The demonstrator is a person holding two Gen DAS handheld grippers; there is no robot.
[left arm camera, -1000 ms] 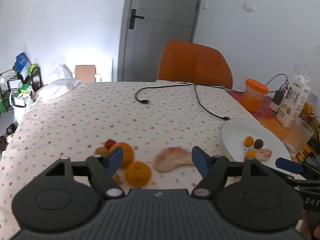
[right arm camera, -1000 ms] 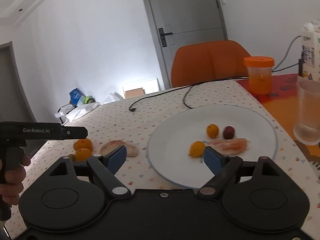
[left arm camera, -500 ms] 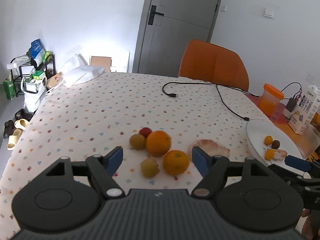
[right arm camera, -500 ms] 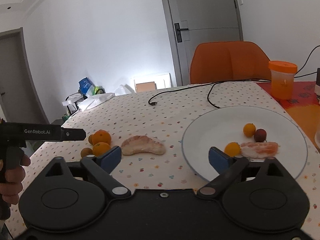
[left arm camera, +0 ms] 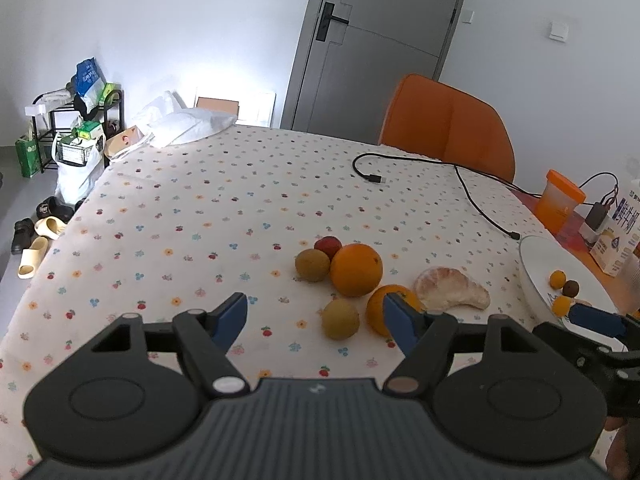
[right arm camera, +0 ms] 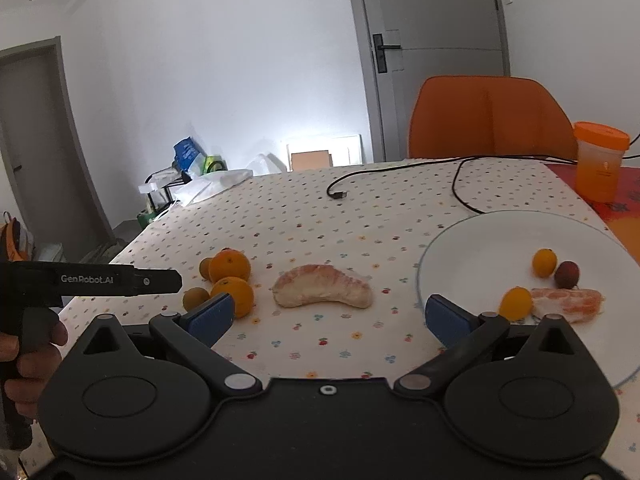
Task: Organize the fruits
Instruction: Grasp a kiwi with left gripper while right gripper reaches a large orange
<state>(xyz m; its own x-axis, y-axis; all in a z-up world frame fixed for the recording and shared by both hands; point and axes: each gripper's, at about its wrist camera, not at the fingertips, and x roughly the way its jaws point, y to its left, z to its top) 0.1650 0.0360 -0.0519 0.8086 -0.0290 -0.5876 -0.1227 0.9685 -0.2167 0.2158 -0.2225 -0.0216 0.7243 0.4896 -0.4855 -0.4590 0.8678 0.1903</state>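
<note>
Both views slid left since earlier; right gripper (right arm camera: 328,314) opening, empty, facing pomelo segment (right arm camera: 323,292); left gripper (left arm camera: 316,322) closing, empty.

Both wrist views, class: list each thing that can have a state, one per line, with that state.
Left gripper: closing, nothing between its pads.
Right gripper: opening, empty.
Plate: holds four pieces of fruit.
Pomelo segment: peeled, lying on the cloth, off the plate.
Oranges: whole, on the cloth.
Door: shut.
Cable: near end unplugged.
Orange-lidded cup: lid on.

Glossy plate (right arm camera: 460,240), matt cloth tablecloth (right arm camera: 300,220)
</note>
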